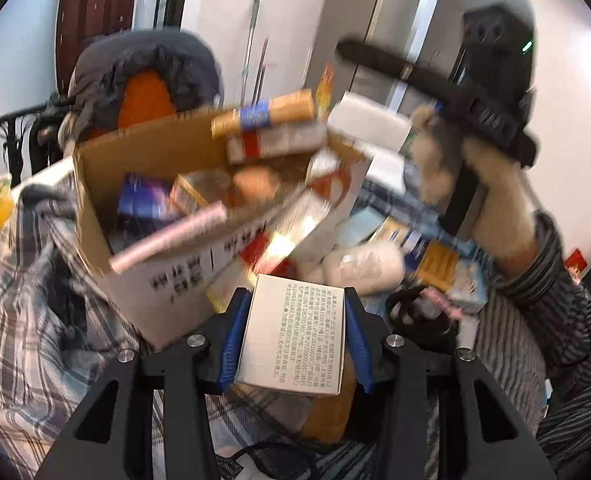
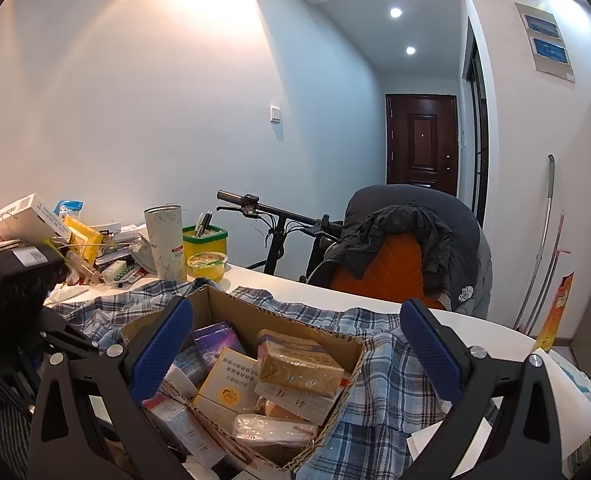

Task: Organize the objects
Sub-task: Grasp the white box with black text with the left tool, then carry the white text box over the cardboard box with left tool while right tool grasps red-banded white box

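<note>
White printed box (image 1: 295, 336) clamped between the blue pads of the left gripper (image 1: 295, 320); right gripper (image 2: 295, 344), jaws spread empty, above the cardboard carton (image 2: 215, 308).

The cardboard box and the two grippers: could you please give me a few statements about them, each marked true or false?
1. The left gripper is shut on a white printed carton. True.
2. The right gripper holds a purple box. False: it is open and holds nothing.
3. The cardboard box is empty. False: it is crowded with small packages.
4. The cardboard box sits on a plaid cloth. True.
5. A dark jacket hangs over an orange chair. True.
</note>
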Demonstrator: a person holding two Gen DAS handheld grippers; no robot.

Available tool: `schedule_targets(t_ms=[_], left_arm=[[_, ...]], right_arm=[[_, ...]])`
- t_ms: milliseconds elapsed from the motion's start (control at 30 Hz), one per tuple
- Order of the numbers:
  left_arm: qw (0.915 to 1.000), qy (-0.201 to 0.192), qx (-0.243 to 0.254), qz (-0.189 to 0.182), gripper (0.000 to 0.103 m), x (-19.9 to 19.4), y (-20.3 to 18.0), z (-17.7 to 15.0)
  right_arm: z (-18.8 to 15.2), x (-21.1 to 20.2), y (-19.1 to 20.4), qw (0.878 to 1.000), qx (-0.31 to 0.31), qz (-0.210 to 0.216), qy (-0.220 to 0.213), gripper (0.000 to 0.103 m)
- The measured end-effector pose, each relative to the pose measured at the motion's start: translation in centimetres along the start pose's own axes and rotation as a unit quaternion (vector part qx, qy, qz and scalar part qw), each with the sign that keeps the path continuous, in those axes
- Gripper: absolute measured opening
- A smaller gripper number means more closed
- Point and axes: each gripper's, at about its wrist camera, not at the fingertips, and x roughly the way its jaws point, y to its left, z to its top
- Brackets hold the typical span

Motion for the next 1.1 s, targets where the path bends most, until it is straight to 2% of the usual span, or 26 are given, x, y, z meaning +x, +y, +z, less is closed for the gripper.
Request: schedule_targets(t_ms=[133, 233, 333, 467, 567, 667, 700, 733, 767, 900, 1033, 1100], left_arm=[[0.997, -0.065, 0.017, -0.04, 0.048, -2.6, -0.7, 0.4], [0.9897, -0.128, 0.025, -0.059, 0.048, -5.0, -1.2, 0.7], [0.9819, -0.189, 0.0, -0.017, 0.048, -6.8, -0.4, 1.2], [0.9634, -0.255, -0.079, 0.022, 0.048, -8.5, 2.4, 1.5], [0.9495, -0.294, -0.099, 0.046, 0.048, -9.3, 2.9, 1.3], [0.9427, -0.311, -0.094, 0.076, 0.048, -9.5, 2.7, 1.4], [0.9415, -0.312, -0.09, 0.091, 0.048, -9.5, 2.6, 1.5], [0.936, -0.319, -0.085, 0.123, 0.048, -9.4, 2.2, 1.6], [0.9324, -0.325, -0.084, 0.135, 0.048, -9.3, 2.2, 1.4], [0.9298, -0.324, -0.094, 0.147, 0.048, -8.8, 2.8, 1.4], [0.9258, -0.324, -0.114, 0.157, 0.048, -9.0, 3.6, 1.1], [0.9228, -0.327, -0.118, 0.165, 0.048, -9.3, 3.8, 0.9]], right_arm=[[0.1, -0.1, -0.2, 1.0, 0.003, -0.002, -0.003, 0.103], [0.1, -0.1, -0.2, 1.0, 0.004, -0.003, -0.003, 0.103], [0.1, -0.2, -0.1, 1.0, 0.002, -0.005, -0.002, 0.103], [0.0, -0.1, -0.1, 1.0, 0.002, -0.003, -0.001, 0.103], [0.0, 0.0, 0.0, 1.0, 0.002, -0.004, -0.001, 0.103], [-0.1, -0.2, -0.1, 1.0, 0.005, -0.014, -0.008, 0.103], [-0.1, -0.3, 0.0, 1.0, 0.006, -0.024, -0.014, 0.103], [-0.1, -0.6, 0.1, 0.999, 0.007, -0.037, -0.022, 0.103], [0.0, -0.9, 0.3, 0.998, 0.007, -0.054, -0.033, 0.103], [0.4, -2.1, 1.8, 0.992, 0.0, -0.113, -0.055, 0.103], [1.1, -3.0, 4.4, 0.992, 0.012, -0.129, -0.01, 0.103], [1.1, -3.0, 6.8, 0.991, 0.003, -0.133, 0.027, 0.103]])
